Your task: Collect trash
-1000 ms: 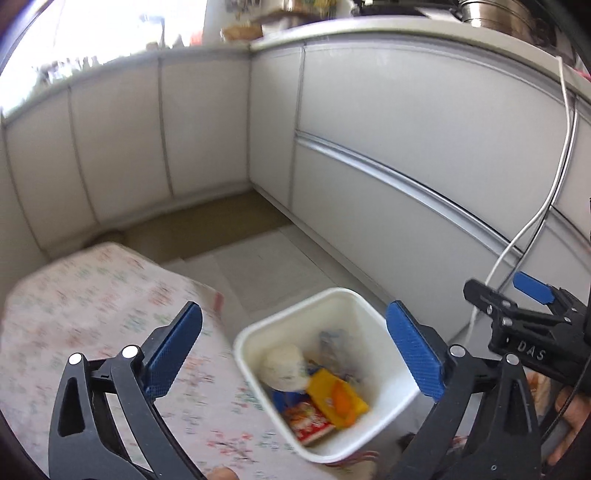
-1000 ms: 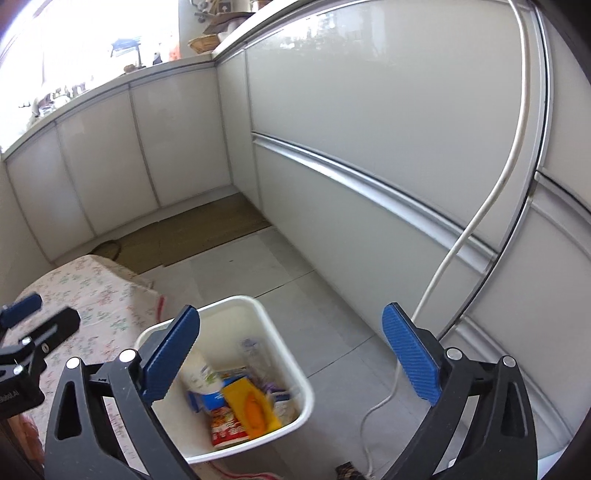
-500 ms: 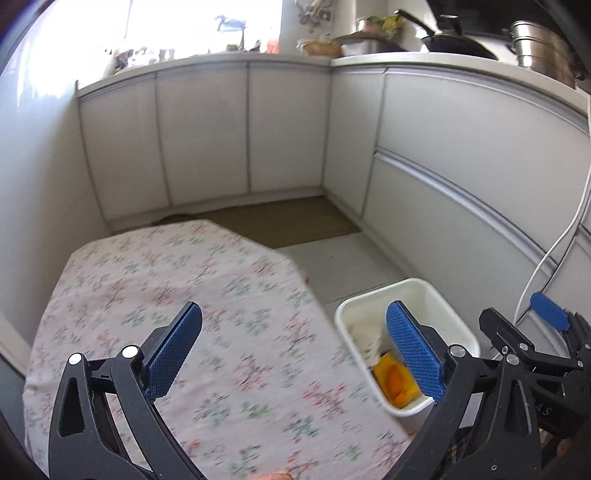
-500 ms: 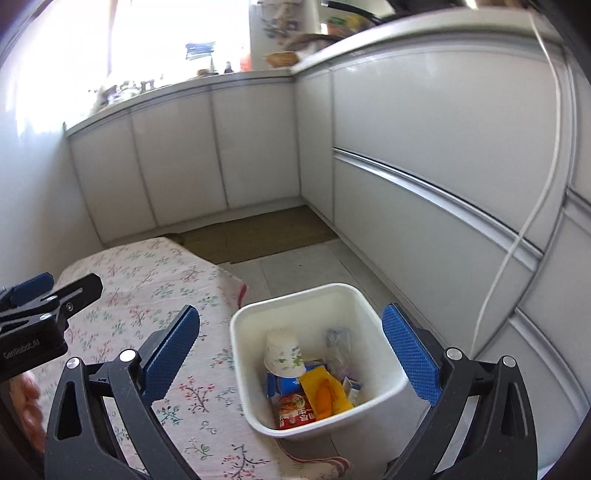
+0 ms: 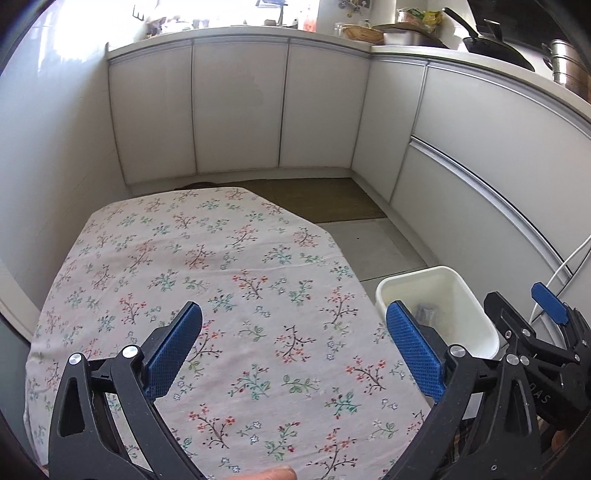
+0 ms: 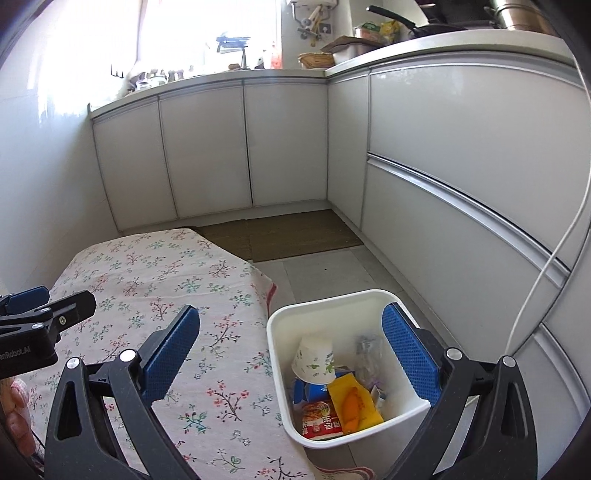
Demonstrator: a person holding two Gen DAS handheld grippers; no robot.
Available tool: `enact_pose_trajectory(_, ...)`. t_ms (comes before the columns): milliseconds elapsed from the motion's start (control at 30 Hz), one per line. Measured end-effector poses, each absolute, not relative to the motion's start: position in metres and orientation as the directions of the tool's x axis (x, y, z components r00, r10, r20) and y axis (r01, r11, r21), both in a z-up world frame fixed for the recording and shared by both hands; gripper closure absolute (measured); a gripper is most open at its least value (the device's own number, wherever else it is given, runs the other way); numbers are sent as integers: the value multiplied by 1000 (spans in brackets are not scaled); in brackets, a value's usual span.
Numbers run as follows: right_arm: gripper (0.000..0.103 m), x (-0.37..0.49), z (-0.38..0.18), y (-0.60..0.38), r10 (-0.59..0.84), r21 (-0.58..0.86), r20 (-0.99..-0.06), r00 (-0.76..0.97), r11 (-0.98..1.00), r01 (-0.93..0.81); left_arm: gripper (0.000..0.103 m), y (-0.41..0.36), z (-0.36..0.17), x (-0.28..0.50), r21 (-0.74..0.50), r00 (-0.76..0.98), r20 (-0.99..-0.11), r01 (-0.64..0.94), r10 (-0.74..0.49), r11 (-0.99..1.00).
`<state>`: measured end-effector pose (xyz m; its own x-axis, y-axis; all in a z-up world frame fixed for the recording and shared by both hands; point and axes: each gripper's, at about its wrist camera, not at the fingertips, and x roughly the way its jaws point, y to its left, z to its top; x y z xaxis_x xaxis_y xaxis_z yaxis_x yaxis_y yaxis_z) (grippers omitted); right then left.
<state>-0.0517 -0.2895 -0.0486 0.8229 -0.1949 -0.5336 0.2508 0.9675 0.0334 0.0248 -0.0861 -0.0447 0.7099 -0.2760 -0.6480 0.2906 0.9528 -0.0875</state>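
A white plastic bin (image 6: 280, 325) stands on the floor right of the table; it also shows in the left wrist view (image 5: 476, 314). Inside lie a paper cup (image 6: 314, 360), an orange packet (image 6: 354, 404), a red wrapper (image 6: 321, 422) and a clear crumpled wrapper (image 6: 367, 352). My left gripper (image 5: 293, 345) is open and empty above the floral tablecloth (image 5: 207, 266). My right gripper (image 6: 291, 352) is open and empty, spanning the table edge and the bin. No trash shows on the cloth.
White kitchen cabinets (image 5: 236, 107) wrap the back and right. A brown mat (image 6: 295, 232) lies on the tiled floor. A white cable (image 6: 554, 254) hangs down the right cabinets. Pots and a pan (image 5: 480, 33) sit on the counter.
Both grippers have swung left and back from above the bin toward the table. The left view now faces the tablecloth, and the bin sits at its right edge. Both stay open.
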Motion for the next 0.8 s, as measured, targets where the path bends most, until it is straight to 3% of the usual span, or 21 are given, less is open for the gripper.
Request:
enact_pose_trajectory(167, 7, -50, -50, -289, -193, 35, -539, 820, 968, 250, 8, -88, -46, 26, -82, 713, -645, 291, -274, 953)
enact_pose_trajectory(433, 7, -47, -51, -294, -194, 47, -547, 814, 964, 262, 22, -94, -49, 23, -72, 726, -622, 321, -294, 944)
enact_pose_trajectory(533, 7, -46, -50, -295, -197, 45, -542, 817, 964, 262, 21, -93, -50, 24, -81, 725, -623, 311, -292, 947)
enact_pose_trajectory(600, 7, -46, -50, -295, -198, 43, -539, 818, 964, 261, 12, -92, -49, 26, -91, 720, -630, 305, -292, 948)
enact_pose_trajectory(800, 7, -47, -50, -294, -211, 37, -531, 821, 962, 272, 7, -95, -49, 26, -90, 708, -644, 306, -290, 948)
